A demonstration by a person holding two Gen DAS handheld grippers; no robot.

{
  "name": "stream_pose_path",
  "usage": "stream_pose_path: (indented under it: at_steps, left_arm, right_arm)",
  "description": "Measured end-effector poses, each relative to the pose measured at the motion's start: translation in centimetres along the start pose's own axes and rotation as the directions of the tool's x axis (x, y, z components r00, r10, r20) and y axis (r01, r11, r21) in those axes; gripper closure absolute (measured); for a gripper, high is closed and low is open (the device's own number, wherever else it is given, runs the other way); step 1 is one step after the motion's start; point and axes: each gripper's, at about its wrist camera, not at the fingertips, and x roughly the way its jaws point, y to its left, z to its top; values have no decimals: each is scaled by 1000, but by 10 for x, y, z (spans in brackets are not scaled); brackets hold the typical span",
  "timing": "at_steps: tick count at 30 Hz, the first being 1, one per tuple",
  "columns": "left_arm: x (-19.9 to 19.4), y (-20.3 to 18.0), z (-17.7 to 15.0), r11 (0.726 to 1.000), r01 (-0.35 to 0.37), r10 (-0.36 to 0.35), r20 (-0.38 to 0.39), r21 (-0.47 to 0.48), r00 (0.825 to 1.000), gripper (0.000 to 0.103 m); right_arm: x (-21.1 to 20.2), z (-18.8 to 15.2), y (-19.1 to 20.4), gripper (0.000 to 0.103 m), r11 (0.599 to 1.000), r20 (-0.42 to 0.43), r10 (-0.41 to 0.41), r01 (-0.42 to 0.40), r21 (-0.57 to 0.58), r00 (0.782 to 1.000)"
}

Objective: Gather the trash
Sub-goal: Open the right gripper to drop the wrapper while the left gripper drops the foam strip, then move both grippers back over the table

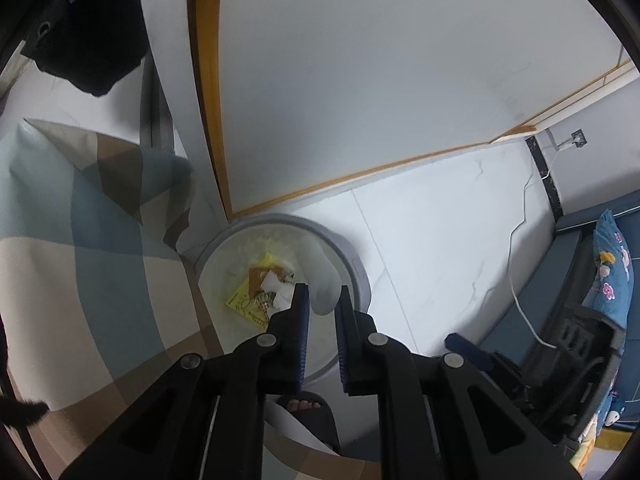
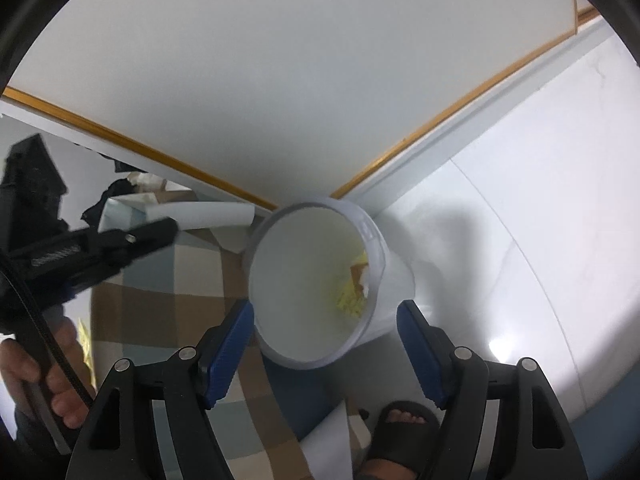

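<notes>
Paper roll: white, rolled into a loose tube, pinched at its near end between the blue pads of the left gripper. Pads pressed in on the roll, only a narrow gap between them. Long axis in line with the fingers, far end pointing straight ahead of the tips and steeply down toward the open mouth of the trash bin. Seen end-on and foreshortened from the left wrist; seen side-on from the right wrist as a straight tube running from the left tips out to the bin rim.

Trash bin: round, white-lined, grey rim, upright on the pale floor, directly ahead of and below both grippers, mouth facing up. Scraps at the bottom, yellow, brown and white, just beyond the left finger of the left gripper.

Right gripper: fingers spread wide, nothing between the pads, bin mouth framed in the gap ahead of the tips.

Checked bedspread to the left of both grippers, against the bin. Hand around the left gripper's handle. Sandalled foot below the right gripper, beside the bin.
</notes>
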Motion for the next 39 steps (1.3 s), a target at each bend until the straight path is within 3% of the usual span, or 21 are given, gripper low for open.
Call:
stream_pose_path:
  at_steps: [9, 13, 19, 23, 32, 35, 39]
  left_arm:
    - [3, -7, -5, 1000, -10, 11, -47, 13, 999, 93]
    - [-9, -11, -8, 1000, -23, 23, 9, 19, 1000, 53]
    - [-23, -9, -14, 999, -49, 47, 67, 23, 997, 50]
    - [-36, -7, -20, 995, -95, 90, 118, 35, 989, 42]
    - [-87, 2, -33, 983, -182, 177, 229, 4, 957, 36]
    - [-112, 4, -39, 978, -211, 204, 274, -5, 940, 36]
    - [-147, 22, -53, 971, -225, 240, 334, -83, 912, 36]
  right_arm:
    - [-11, 1, 2, 29, 1000, 18, 12, -12, -3, 1000]
    - [-15, -1, 2, 29, 1000, 24, 13, -13, 3, 1000]
    - [-21, -2, 7, 29, 1000, 37, 5, -4, -13, 999]
    - [-29, -2, 11, 25, 1000, 56, -6, 7, -21, 998]
    - [-68, 5, 39, 18, 997, 130, -23, 32, -66, 991]
    - [-93, 9, 59, 15, 994, 177, -21, 39, -99, 984]
    - [-126, 8, 91, 11, 981, 256, -1, 51, -186, 967]
